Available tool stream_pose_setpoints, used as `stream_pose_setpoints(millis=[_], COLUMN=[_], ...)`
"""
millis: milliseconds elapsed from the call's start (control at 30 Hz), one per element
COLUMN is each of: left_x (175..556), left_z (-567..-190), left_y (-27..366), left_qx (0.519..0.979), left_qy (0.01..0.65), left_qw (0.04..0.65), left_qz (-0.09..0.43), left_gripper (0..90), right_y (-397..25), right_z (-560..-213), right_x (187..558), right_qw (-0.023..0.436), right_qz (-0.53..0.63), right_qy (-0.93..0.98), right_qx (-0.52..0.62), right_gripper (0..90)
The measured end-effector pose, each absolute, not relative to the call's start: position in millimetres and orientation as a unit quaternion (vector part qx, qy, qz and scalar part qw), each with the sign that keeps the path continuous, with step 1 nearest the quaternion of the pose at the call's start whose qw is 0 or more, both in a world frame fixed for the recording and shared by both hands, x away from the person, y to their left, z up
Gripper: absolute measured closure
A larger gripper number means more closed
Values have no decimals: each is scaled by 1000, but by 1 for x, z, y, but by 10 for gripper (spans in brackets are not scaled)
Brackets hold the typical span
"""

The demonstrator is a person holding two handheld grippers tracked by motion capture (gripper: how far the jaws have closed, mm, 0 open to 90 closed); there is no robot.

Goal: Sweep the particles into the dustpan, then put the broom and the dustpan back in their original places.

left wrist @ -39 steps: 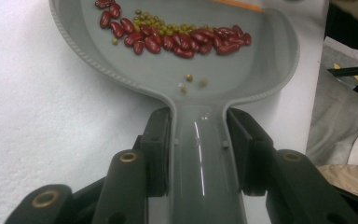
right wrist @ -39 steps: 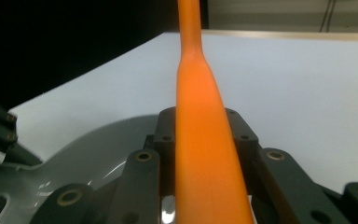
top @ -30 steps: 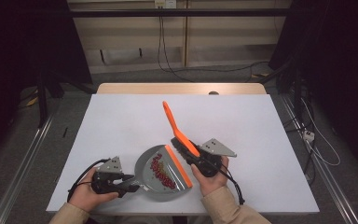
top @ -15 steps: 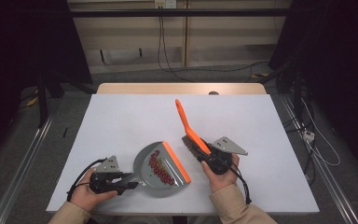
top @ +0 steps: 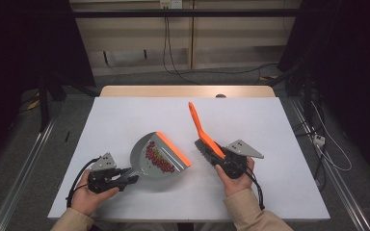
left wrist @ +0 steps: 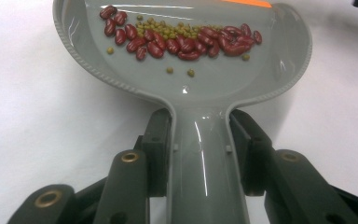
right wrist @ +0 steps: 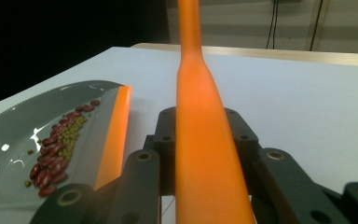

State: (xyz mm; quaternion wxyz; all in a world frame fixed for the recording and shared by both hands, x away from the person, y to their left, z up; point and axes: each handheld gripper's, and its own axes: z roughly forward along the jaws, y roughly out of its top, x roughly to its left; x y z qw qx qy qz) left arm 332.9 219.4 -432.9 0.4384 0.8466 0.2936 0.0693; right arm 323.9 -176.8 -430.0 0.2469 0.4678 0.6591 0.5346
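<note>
1. The left gripper (top: 125, 180) was closed on the handle of a grey plastic dustpan with an orange front lip (top: 160, 155); both black jaws pressed the handle's sides, as the left gripper view showed (left wrist: 207, 154).
2. The dustpan rested on the white table (top: 125, 120), near its front edge, left of centre.
3. A row of dark red kidney beans (left wrist: 182, 42) mixed with small green mung beans (left wrist: 168, 31) lay across the pan.
4. The right gripper (top: 224, 161) was clamped around the orange plastic hand brush (top: 200, 129), whose handle rose between the jaws and pointed away from the person.
5. The brush's dark bristles (top: 203, 149) stood just right of the dustpan's lip, apart from it.
</note>
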Motion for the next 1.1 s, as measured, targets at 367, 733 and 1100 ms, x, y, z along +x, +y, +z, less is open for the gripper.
stream_pose_setpoints(millis=[367,733,1100], left_x=[341,354,362], left_z=[-433,-437,-444], left_y=[228,230,234], left_qx=[822,789,767], left_qy=[354,418,466], left_qw=[433,429,408], left_qz=[106,140,168], left_gripper=[629,629,629], right_y=[-191,-211,-214], right_z=[-429,-430,-431], right_x=[323,321,321], right_qw=[253,259,258], right_qz=[528,522,521], right_qy=[664,661,662], right_qx=[466,473,473], right_gripper=[709,709,709])
